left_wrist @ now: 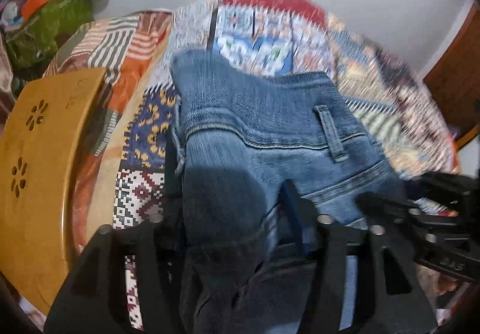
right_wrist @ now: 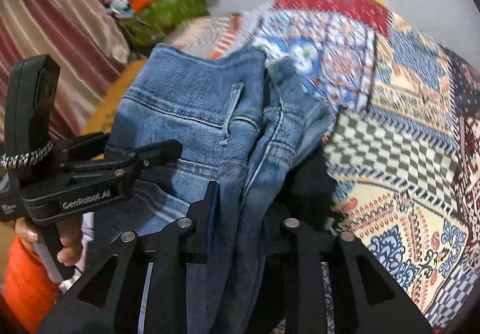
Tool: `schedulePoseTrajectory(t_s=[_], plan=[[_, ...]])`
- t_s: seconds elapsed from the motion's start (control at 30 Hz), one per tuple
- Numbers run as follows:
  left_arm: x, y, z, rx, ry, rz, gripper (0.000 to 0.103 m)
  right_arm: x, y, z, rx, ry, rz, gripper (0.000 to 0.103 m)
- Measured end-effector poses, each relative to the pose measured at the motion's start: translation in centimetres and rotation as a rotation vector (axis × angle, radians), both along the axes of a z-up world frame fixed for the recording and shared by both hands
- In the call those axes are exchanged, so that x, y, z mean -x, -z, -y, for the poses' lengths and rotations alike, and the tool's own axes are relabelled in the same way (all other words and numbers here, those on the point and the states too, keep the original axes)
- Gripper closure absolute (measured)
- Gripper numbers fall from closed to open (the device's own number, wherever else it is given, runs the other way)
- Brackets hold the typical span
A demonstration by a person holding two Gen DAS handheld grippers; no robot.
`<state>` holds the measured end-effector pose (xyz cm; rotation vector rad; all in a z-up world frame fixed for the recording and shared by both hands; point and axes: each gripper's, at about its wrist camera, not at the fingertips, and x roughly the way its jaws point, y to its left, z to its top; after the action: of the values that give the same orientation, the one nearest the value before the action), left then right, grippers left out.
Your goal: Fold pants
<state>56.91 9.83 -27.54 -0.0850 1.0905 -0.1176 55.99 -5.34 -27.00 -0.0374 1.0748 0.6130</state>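
Blue denim pants [left_wrist: 264, 130] hang lifted above a patchwork bedspread, waistband and belt loop [left_wrist: 331, 133] facing the left wrist camera. My left gripper [left_wrist: 231, 199] is shut on a bunched fold of the denim. My right gripper [right_wrist: 255, 193] is shut on another bunch of the pants [right_wrist: 186, 112] near the waistband. The right gripper also shows at the right edge of the left wrist view [left_wrist: 426, 214]. The left gripper shows at the left of the right wrist view [right_wrist: 156, 154], held by a hand. Both frames are motion-blurred.
A patchwork bedspread [right_wrist: 405, 130] covers the bed. A wooden folding table [left_wrist: 45, 169] lies at the left. A green bag [left_wrist: 45, 31] with clutter sits at the far left by the white wall. A wooden door [left_wrist: 456, 88] is at the right.
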Motion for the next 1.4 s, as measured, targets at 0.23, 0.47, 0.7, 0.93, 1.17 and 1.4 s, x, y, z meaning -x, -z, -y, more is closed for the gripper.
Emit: schedulePoseTrajectory(t_s=[0.23,0.47,0.7,0.93,1.17,1.4], plan=[[3.6,-1.4,-0.6,-0.034,0.003,0.028,0.031,3.1,-0.7,3.0,-0.001,0.021,0.024,0.06],[10.6,-8.1,-0.5,-0.038,0.036,0.133,0.031,7.6,-6.0,4.8,-0.064,0.009,0.143,0.059],[19.2,-17.7,1.1,-0.043,0.027,0.332,0.031,15.9,-15.0,6.3,-0.181,0.0,0.371,0.053],[30.3,-25.7,3.2,-0.036,0.026,0.561,0.031,25.1,-21.3,8.0,-0.279,-0.004,0.568,0.053],[40.2,-29.4,5.4,-0.104,-0.022,0.781,0.031,34.4,-24.0,9.5,-0.325,0.03,0.774,0.053],[46.1,-30.0,6.2,-0.105,-0.094,0.9,0.003,38.8,-23.9,9.4,-0.368,0.069,0.828,0.05]])
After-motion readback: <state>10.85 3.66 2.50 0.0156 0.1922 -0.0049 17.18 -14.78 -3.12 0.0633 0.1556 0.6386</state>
